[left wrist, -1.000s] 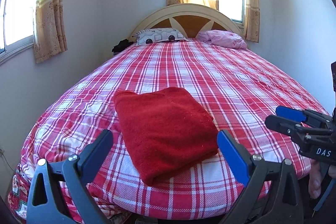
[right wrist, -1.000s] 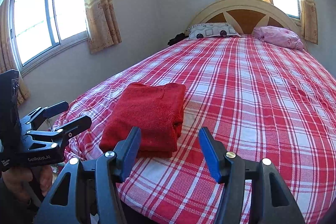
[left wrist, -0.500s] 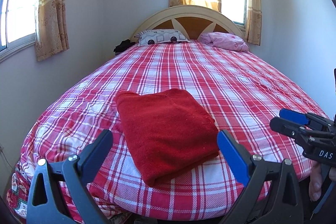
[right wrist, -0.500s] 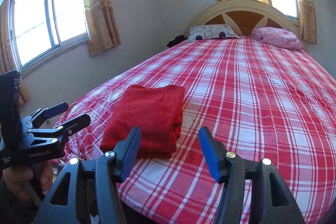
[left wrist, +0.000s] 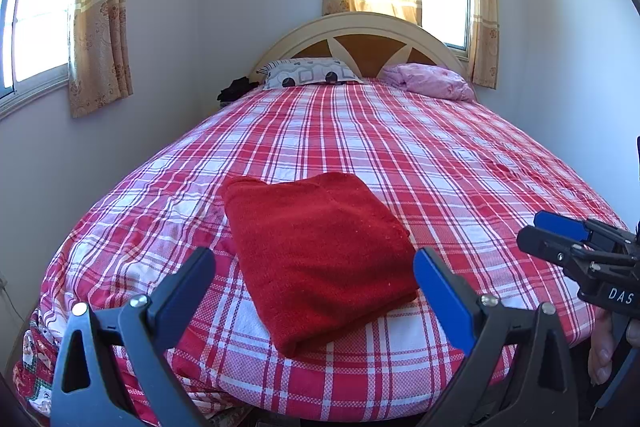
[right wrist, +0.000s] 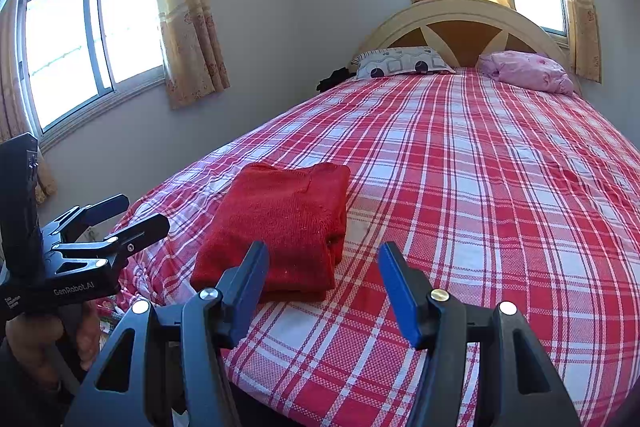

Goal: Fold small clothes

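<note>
Red sweater (left wrist: 320, 259) neatly folded on bed (left wrist: 460, 163); best leaving it flat, left claw (left wrist: 314, 279) and right claw (right wrist: 322, 277) both spread, empty.

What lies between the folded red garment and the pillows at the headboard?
Nothing: only bare checked bedspread runs from the folded red garment to the patterned pillow and pink pillow. Both wrist views show this.

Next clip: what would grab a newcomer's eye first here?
The red folded garment, lying alone near the foot of the red-and-white plaid bed. Then the two grippers framing it: left gripper and right gripper, jaws open and empty, short of the cloth.
</note>
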Available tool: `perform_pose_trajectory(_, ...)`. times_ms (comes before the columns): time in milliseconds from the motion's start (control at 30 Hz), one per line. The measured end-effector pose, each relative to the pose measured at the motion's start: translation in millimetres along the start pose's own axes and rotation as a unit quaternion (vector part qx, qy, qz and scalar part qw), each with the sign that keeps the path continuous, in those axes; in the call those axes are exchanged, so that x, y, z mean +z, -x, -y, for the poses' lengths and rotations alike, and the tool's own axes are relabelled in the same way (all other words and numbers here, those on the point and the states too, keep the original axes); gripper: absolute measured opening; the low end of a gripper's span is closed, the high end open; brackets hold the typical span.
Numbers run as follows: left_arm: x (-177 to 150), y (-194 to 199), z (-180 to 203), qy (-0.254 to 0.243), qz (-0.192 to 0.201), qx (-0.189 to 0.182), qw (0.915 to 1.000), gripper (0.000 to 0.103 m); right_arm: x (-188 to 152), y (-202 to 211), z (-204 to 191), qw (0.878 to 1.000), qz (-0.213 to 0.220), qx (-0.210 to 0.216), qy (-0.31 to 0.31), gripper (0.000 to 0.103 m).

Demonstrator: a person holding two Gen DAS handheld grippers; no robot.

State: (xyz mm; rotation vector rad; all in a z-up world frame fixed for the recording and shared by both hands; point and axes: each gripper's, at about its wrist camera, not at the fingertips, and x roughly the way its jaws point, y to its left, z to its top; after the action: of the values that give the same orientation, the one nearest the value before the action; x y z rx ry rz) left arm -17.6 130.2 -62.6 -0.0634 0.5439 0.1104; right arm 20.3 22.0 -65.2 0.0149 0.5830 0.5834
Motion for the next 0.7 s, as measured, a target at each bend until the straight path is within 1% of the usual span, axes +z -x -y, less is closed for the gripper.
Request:
perform_pose_trajectory(167, 1, 1, 1, 0.000, -0.001, -0.002, 1.0000, 0.102, 0, 0, 0, 1.000, 0.002, -0.001, 0.001, 0.059)
perform_pose_trajectory(333, 5, 6, 2, -0.001, 0.007, 0.002, 1.0000, 0.103, 1, 5, 1, 1.000, 0.013, -0.005, 0.000, 0.059)
perform_pose_trajectory(433, 8, 9, 1, -0.001, 0.012, -0.003, 0.9999, 0.103, 2, 9, 1, 1.000, 0.020, -0.009, 0.001, 0.059)
perform_pose_trajectory(533, 11, 14, -1, 0.008, 0.024, 0.000, 0.9997, 0.103, 3, 12, 2, 1.000, 0.026, -0.011, 0.000, 0.059)
perform_pose_trajectory(700, 14, 18, -10, 0.031, 0.034, 0.003, 0.9989, 0.103, 4, 16, 3, 0.999, 0.031, -0.011, -0.003, 0.059)
